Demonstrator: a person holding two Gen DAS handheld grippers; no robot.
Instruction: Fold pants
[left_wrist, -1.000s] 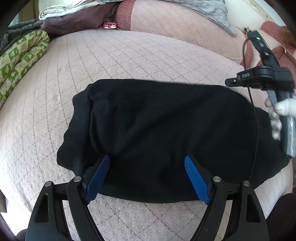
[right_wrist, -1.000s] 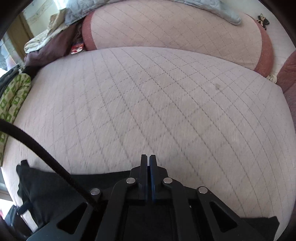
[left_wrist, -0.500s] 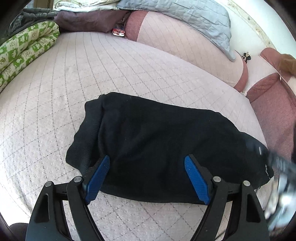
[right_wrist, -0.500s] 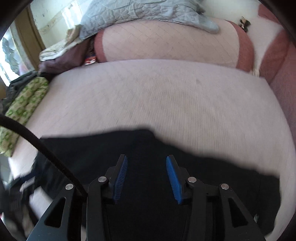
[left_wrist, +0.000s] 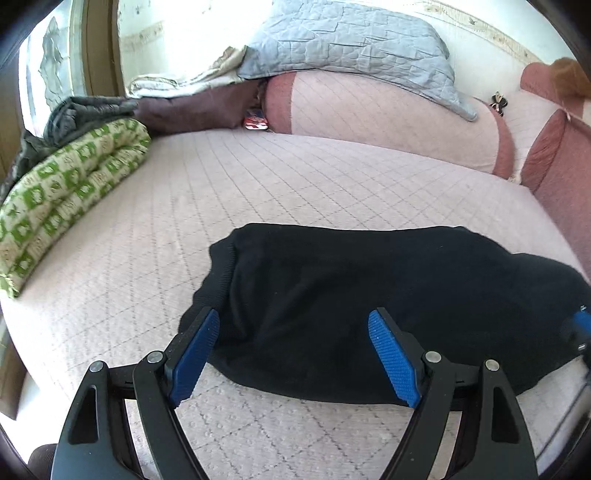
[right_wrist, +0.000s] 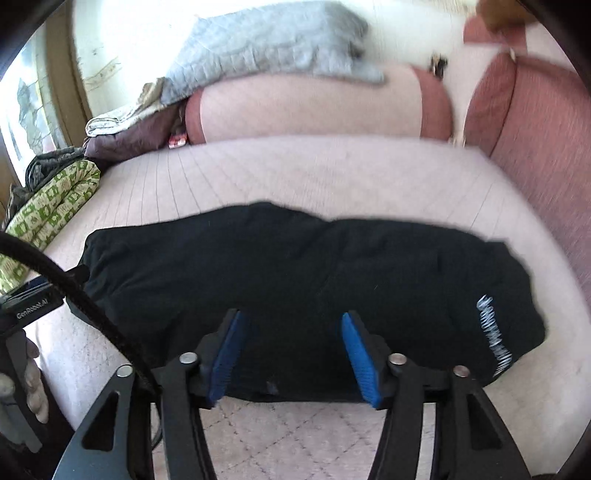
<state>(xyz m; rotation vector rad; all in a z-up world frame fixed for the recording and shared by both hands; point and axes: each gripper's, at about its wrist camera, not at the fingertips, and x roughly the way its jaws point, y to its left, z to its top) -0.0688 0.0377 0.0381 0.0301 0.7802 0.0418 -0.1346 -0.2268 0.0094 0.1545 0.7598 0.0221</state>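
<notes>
A pair of black knit pants (left_wrist: 369, 295), folded into a long bundle, lies crosswise on a pale pink quilted bed cover (left_wrist: 258, 192) stitched in a diamond pattern. In the left wrist view, the left claw (left_wrist: 293, 356) hangs over the near edge of the bundle with its blue ribbed pads (left_wrist: 393, 360) spread wide and nothing between them. In the right wrist view, which is blurred toward the top, the right claw (right_wrist: 291, 356) stands over the same near edge, its blue pads (right_wrist: 360, 360) held well apart and gripping nothing. White lettering (right_wrist: 495, 338), too smeared to read, runs along the right end of the pants. A green-and-cream patterned folded quilt (left_wrist: 66, 192) lies along the bed's left side, well apart from the pants, with a dark grey blanket (left_wrist: 85, 110) heaped behind it. A large pink bolster with maroon ends (left_wrist: 384, 114) lies across the head of the bed, and a grey-blue quilted pillow (left_wrist: 351, 40) rests on top of it. A black cable (right_wrist: 85, 295) crosses the lower left of the right wrist view.
</notes>
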